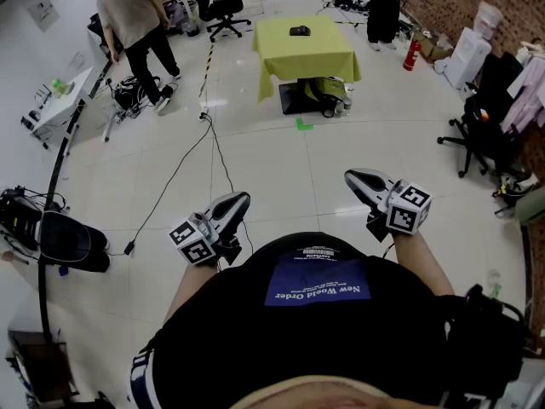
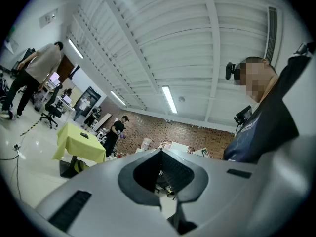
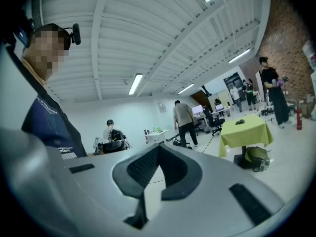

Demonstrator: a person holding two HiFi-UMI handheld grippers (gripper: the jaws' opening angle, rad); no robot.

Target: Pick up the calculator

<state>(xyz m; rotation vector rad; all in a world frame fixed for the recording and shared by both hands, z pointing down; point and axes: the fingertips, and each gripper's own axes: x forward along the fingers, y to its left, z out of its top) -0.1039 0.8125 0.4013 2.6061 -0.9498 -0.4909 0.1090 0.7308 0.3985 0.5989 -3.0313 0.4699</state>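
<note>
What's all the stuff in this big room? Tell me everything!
Table: one, yellow-green cloth, far middle.
Calculator: one, dark, on the table.
Bag: one, green, under the table.
Fire extinguisher: one, red, right of the table.
Office chair: one, black, left of the table.
Person in grey: one, far left.
Person in black: one, far right.
Cables: few, black, across the floor.
Left tongs: one, grey, shut, empty, low left.
Right tongs: one, grey, shut, empty, low right.

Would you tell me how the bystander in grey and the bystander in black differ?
The bystander in grey leans forward, legs apart, left of the yellow table; the bystander in black stands upright by its far right corner. The first wears a light top over dark trousers; the second wears black throughout. Both are standing.
</note>
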